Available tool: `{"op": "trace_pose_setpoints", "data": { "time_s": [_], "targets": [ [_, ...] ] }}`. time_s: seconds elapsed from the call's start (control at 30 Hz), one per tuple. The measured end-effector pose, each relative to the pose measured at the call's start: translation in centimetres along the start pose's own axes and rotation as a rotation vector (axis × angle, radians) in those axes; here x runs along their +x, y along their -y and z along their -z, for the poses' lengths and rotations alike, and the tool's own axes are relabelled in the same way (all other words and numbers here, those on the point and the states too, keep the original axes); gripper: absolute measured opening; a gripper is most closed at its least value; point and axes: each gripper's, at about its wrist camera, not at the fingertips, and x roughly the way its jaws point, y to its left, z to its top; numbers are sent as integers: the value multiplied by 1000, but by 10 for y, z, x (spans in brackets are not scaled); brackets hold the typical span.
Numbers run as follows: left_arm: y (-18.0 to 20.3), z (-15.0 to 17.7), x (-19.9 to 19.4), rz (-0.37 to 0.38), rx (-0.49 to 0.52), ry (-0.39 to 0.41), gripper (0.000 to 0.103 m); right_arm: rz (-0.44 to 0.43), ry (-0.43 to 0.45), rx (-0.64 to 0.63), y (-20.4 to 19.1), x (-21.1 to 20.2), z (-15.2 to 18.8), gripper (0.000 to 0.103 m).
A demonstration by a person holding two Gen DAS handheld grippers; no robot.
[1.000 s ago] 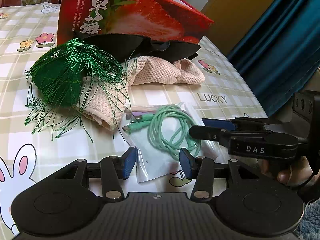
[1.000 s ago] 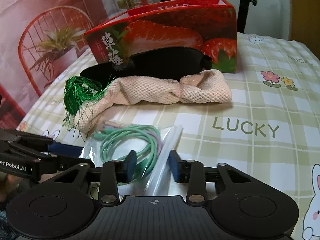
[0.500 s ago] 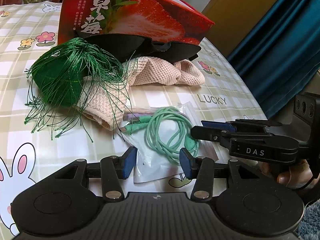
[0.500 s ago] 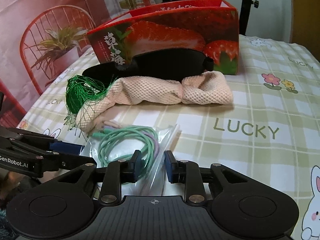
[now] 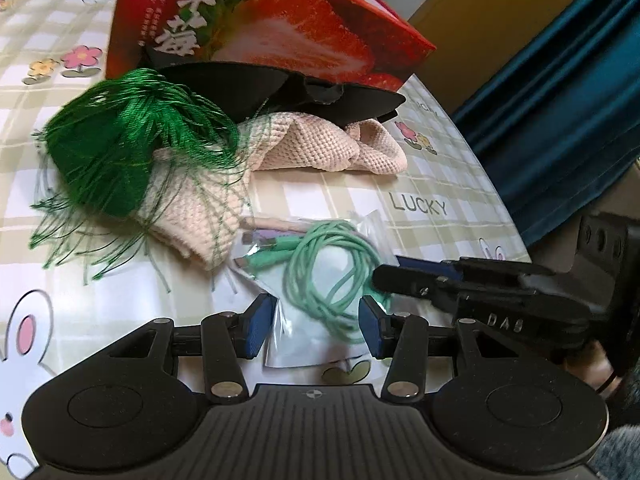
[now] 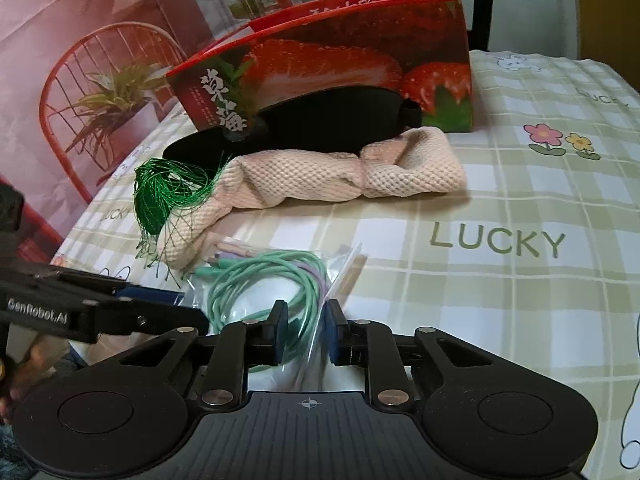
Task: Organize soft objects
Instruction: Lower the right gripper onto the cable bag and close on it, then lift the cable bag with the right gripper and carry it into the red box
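A clear plastic bag [image 5: 296,344] [image 6: 340,280] holding coiled mint-green cables [image 5: 332,276] [image 6: 260,280] lies on the tablecloth at the near edge. My right gripper [image 6: 306,330] has narrowed its jaws around the bag's edge, with a small gap still visible. My left gripper [image 5: 318,326] is open with the bag between its fingers. Behind lie a pink knitted cloth [image 5: 320,148] [image 6: 320,176], a bundle of green thread [image 5: 120,152] [image 6: 164,196] and a black eye mask [image 5: 280,88] [image 6: 328,124].
A red strawberry gift bag [image 5: 272,24] [image 6: 340,56] stands at the back against the eye mask. The checked tablecloth [image 6: 520,300] reads LUCKY. A teal curtain [image 5: 560,80] hangs right of the table edge. A red chair [image 6: 100,80] stands at the far left.
My right gripper's jaws have closed in around the bag's edge. My left gripper has edged slightly forward over the bag and stays open.
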Motion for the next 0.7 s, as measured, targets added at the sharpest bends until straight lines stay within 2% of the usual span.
{"op": "trace_pose_setpoints", "data": {
  "time_s": [0.17, 0.2, 0.23, 0.27, 0.33, 0.5, 0.7],
  "targets": [
    [8, -12, 9, -26, 26, -18, 49, -13, 8, 16, 4, 4, -3, 18],
    [11, -12, 10, -41, 42, -18, 46, -11, 13, 17, 4, 5, -3, 18],
    [13, -13, 12, -57, 59, -22, 36, 1, 25, 17, 4, 4, -4, 14],
    [14, -13, 12, -64, 66, -27, 31, 17, 38, 18, 5, 3, -4, 10],
    [13, -14, 13, -40, 56, -35, 25, 42, 65, 28, 8, -4, -6, 4],
    [22, -16, 12, -11, 92, -16, 23, 39, 112, 78, 19, -19, -7, 3],
    [42, -31, -4, 35, 138, 76, 23, 51, 216, 77, 25, -47, -17, 3]
  ]
}}
